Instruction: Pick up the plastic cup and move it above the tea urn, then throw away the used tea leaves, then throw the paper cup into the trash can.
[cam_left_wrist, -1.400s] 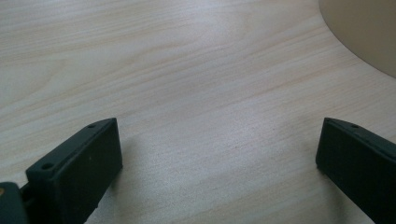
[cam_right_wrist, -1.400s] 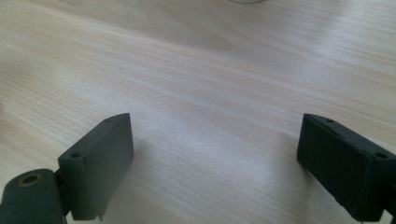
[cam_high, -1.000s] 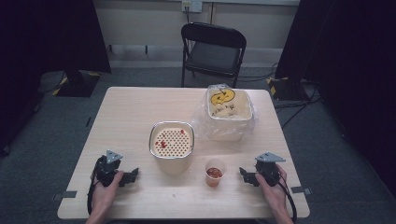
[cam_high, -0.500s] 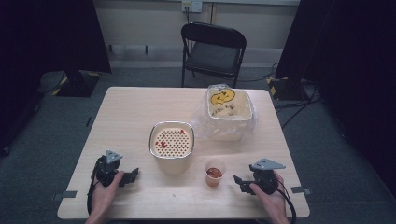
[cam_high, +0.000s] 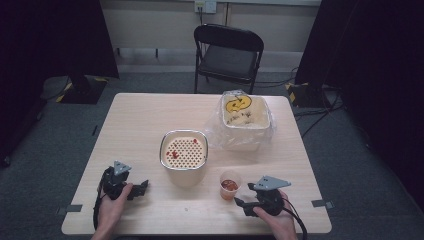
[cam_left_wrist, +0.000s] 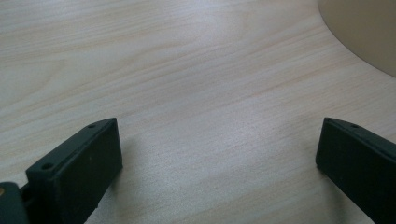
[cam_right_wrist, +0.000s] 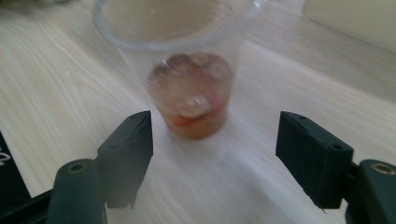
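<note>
Standing just ahead of the right gripper's (cam_right_wrist: 215, 154) wide-apart fingers, the plastic cup (cam_right_wrist: 187, 70); left gripper (cam_left_wrist: 215, 163) likewise spread

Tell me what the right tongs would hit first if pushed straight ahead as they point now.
Most likely the clear plastic cup holding reddish contents. It stands straight ahead of the open right tongs, centred on the gap between the jaws and not yet between them.

one wooden table (cam_high: 140, 125), one black folding chair (cam_high: 227, 52), two handheld grippers, left (cam_high: 141, 188) and right (cam_high: 241, 204), one perforated-lid container (cam_high: 183, 151), one plastic cup (cam_high: 230, 185), one bagged pumpkin-print tub (cam_high: 245, 112)
</note>
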